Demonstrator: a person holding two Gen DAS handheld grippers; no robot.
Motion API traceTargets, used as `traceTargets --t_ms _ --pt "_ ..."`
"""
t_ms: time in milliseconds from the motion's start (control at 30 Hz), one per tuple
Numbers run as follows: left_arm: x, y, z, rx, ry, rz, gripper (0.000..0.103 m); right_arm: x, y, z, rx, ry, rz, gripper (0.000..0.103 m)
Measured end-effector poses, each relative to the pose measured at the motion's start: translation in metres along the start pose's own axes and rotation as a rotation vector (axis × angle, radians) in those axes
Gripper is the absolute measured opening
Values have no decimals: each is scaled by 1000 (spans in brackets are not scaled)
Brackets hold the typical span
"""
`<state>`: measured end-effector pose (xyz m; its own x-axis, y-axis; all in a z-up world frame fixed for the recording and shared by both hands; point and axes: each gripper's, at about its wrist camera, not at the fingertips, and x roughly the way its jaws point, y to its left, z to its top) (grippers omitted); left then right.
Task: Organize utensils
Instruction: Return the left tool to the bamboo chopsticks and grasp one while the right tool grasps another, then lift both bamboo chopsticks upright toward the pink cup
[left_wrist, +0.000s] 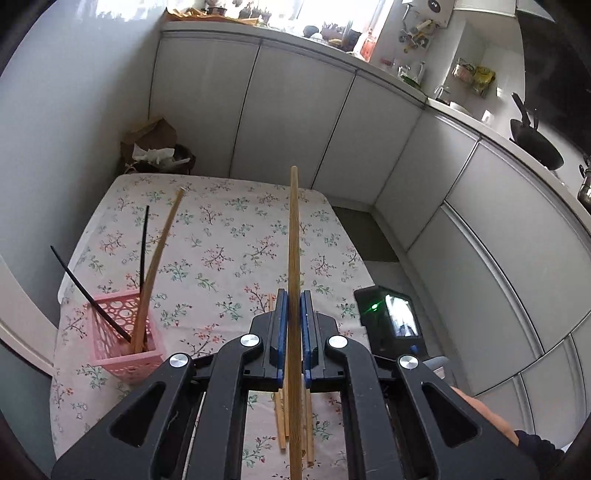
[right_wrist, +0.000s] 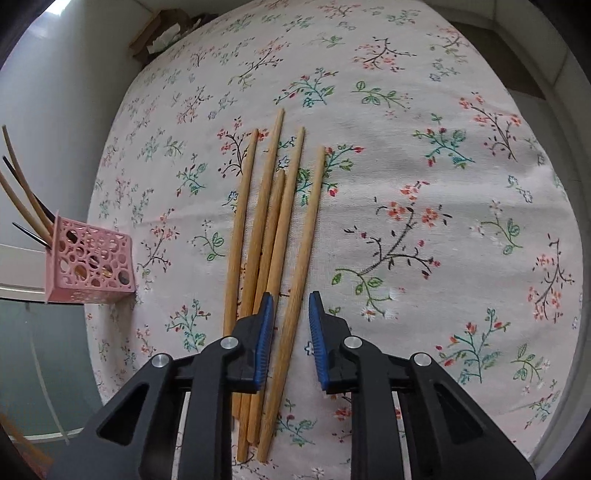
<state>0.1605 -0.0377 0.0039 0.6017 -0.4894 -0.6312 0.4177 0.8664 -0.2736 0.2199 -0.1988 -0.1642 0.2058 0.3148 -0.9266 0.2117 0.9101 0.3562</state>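
Left tongs (left_wrist: 294, 317) are clamped tight on a single wooden chopstick (left_wrist: 294, 236), its shaft running straight out between the blue pads and lifted clear above the floral tablecloth (left_wrist: 221, 229) covering the counter. Over at the near left of the cloth stands the pink perforated basket (left_wrist: 125, 332), holding a pale wooden chopstick (left_wrist: 159, 266) and two black chopsticks (left_wrist: 143, 243), all leaning out of its top.

Now the right wrist view: the right tongs (right_wrist: 291, 332) point steeply down over a loose bundle of five wooden chopsticks (right_wrist: 258, 229) lying side by side on the cloth, tips pointing to the far end. The jaws stand partly apart, straddling the rightmost chopstick (right_wrist: 303, 251) of the bundle; the blue pads (right_wrist: 264, 339) are not pressing it, with a clear gap showing on its right side. That stick lies flat on the cloth, touching its neighbours. The left pad sits just over the next stick along.

From this side, the pink basket sits at the left edge of the counter, well apart from the bundle.
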Motion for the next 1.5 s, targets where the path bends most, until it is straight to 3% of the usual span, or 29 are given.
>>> traceTargets --t_ms 333,467,567,867,1033,1300,1500 --pt "-10 6 1 -2 -23 -2 6 5 19 1 -72 -30 -99 11" --pt "-10 6 1 3 -27 2 6 2 21 0 -50 -27 -64 7" --pt "-12 8 1 3 -37 3 6 -17 26 0 -62 -78 -35 7" --pt "-21 25 10 -16 -104 24 6 -72 30 -7 -109 -253 35 7" --pt "-34 46 16 -33 -181 54 6 -112 37 -13 -150 -434 117 7" --pt "-52 100 23 -90 -372 115 6 -167 53 -34 -213 -735 225 7" --pt "-35 120 16 -78 -435 208 6 -175 58 -43 -224 -799 253 7"
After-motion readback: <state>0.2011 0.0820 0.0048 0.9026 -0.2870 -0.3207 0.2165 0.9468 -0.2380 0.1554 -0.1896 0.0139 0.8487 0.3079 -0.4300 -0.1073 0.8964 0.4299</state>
